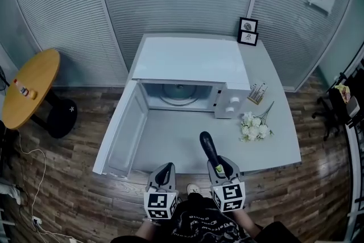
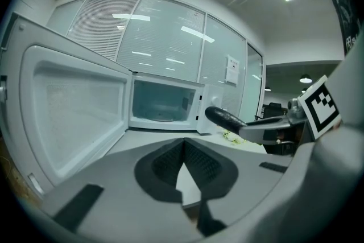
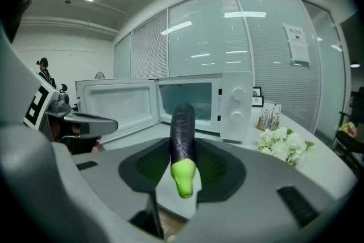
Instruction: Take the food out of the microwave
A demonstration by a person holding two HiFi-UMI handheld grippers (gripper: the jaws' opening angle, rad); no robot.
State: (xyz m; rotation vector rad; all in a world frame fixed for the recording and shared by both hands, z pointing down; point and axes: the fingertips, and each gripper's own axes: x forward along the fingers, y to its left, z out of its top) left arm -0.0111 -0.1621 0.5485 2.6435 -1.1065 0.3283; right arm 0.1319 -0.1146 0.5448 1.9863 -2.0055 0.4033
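My right tool (image 3: 183, 152) is clamped on the eggplant (image 3: 182, 128) near its green stem end. It holds the eggplant above the desk (image 1: 170, 139), in front of the open microwave (image 1: 193, 62) and outside its cavity. My left tool (image 2: 183, 151) has its jaws together, with nothing between them.

The grey table (image 1: 273, 145) carries a white microwave (image 1: 193, 62) with its door open over the left edge, 2 picture frames (image 1: 248, 31) at the back right corner, and a small holder (image 1: 257, 93) and white flowers (image 1: 255, 127) near the right edge.
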